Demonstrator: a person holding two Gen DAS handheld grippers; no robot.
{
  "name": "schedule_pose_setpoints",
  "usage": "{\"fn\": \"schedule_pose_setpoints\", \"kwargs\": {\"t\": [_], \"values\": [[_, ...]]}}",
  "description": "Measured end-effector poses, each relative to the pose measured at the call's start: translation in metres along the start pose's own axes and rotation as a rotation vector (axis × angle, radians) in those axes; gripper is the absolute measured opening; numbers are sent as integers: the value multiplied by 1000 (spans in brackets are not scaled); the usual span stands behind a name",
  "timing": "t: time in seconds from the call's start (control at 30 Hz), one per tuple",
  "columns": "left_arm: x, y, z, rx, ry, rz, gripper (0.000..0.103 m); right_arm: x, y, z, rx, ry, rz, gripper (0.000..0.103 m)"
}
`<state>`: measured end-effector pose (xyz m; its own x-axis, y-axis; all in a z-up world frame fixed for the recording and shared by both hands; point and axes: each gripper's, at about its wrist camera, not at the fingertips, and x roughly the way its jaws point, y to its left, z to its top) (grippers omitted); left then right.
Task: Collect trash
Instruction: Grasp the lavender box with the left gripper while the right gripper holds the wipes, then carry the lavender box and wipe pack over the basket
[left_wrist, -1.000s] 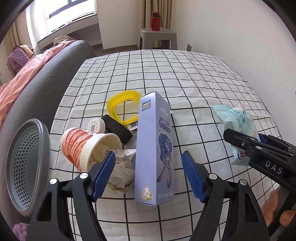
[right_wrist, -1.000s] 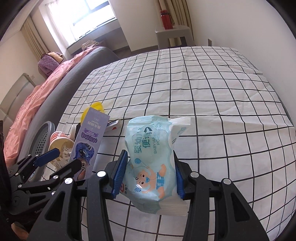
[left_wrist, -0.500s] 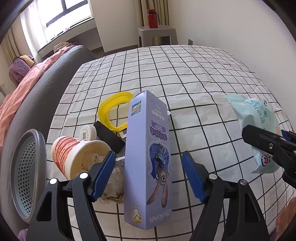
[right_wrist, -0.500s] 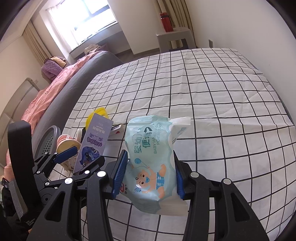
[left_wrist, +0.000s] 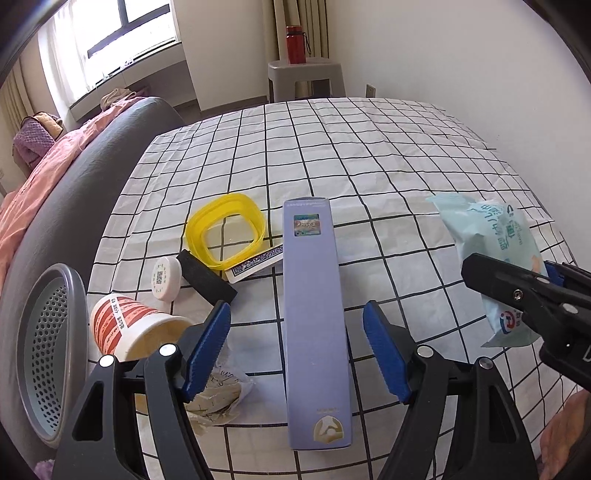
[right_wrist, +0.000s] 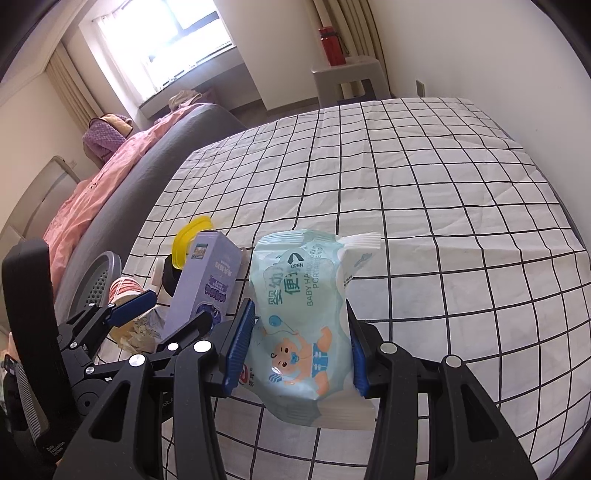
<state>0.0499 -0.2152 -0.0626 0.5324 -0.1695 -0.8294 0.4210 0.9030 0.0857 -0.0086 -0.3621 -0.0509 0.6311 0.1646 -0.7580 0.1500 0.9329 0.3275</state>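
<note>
L tongs (left_wrist: 295, 349) spread wide, released, w/ the tall lilac carton (left_wrist: 314, 325) standing betw. the blue pads; a gap shows on each side, so no contact. R tongs (right_wrist: 301, 345) clenched on the pale-blue wipes pack (right_wrist: 301, 321), pads pressing both soft sides, pack held upright above the bed.

Room: bed (left_wrist: 369, 155) w/ white sheet, black grid, slightly wrinkled. Far half bare right up to the wall side and the far edge. Clutter bunches at the near-left corner, close to the bed's left edge. Grey perforated basket (left_wrist: 48, 350) sits beyond that edge, beside the dark sofa arm.

Near carton, left: crumpled paper (left_wrist: 218, 398) touching the red-and-white paper cup (left_wrist: 129, 328) lying on its side, mouth toward cam. Next back: small white round lid (left_wrist: 166, 277), black block (left_wrist: 207, 277), playing-card box (left_wrist: 255, 262), then the yellow plastic ring (left_wrist: 225, 229), rounded-square, hollow.

Vs 0.5 s ago: carton now shows its plain narrow face to the L cam; the rabbit-print side is turned away. It sits more centred betw. the pads. Wipes pack is higher and further right in L view. R grip unchanged.

Far: grey stool (left_wrist: 306, 77) w/ red bottle (left_wrist: 295, 38), window, pink blanket on sofa.
</note>
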Motion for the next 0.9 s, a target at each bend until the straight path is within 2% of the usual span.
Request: {"fn": "schedule_pose_setpoints", "kwargs": {"t": [0.27, 0.47, 0.6, 0.9], "values": [[15, 4, -2, -26, 41, -39, 70, 1, -1, 0, 4, 0, 1, 45], [27, 6, -2, -43, 89, -68, 49, 0, -1, 0, 4, -1, 1, 45], [29, 6, -4, -45, 104, -83, 31, 0, -1, 0, 5, -2, 1, 45], [-1, 14, -11, -32, 46, -99, 31, 3, 4, 0, -1, -6, -23, 45]]}}
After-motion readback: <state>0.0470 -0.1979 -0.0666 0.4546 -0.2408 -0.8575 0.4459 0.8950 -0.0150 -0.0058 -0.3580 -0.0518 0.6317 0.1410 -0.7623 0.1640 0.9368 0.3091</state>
